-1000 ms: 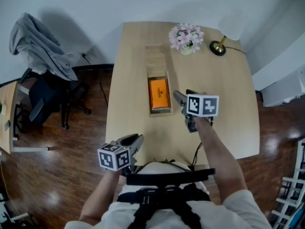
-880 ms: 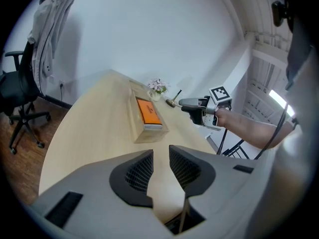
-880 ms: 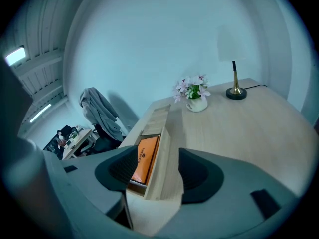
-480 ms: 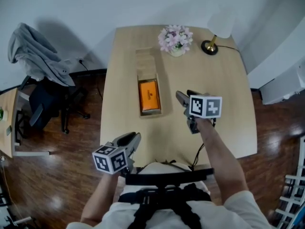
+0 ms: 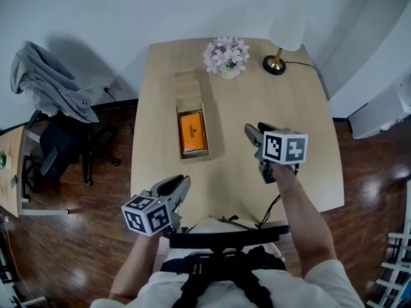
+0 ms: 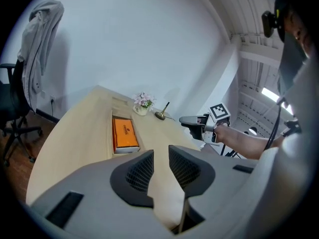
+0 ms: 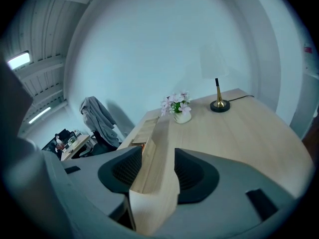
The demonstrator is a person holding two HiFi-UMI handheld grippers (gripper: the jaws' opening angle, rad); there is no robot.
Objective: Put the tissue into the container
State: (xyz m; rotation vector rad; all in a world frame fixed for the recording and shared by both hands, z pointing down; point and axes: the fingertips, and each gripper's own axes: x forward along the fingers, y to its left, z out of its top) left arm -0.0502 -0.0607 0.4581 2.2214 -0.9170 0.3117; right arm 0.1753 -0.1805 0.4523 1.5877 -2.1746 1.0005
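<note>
White short-sleeved shirt (image 5: 324, 280); black strap harness (image 5: 225, 240) across chest. Left gripper (image 5: 180, 185), right gripper (image 5: 252, 132): grey, each with white cube (image 5: 149, 215), black square markers. Black cable (image 5: 273, 207) by right forearm.

Pale matt wood, plus cloth, brassy metal and grey plastic
Table (image 5: 244, 114) light wood, smooth, matt; container (image 5: 189, 85) same pale wood, unpainted; tissue pack (image 5: 192, 132) smooth orange wrapper, paper or plastic can't tell; floor (image 5: 77, 236) dark wood boards, glossy with light reflections; jacket (image 5: 45, 82) soft grey cloth, creased; lamp base (image 5: 274, 64) shiny brass-coloured metal on a black foot; left gripper (image 6: 160, 157) matt grey plastic, pads (image 6: 139, 172) dark with a rough mesh texture
</note>
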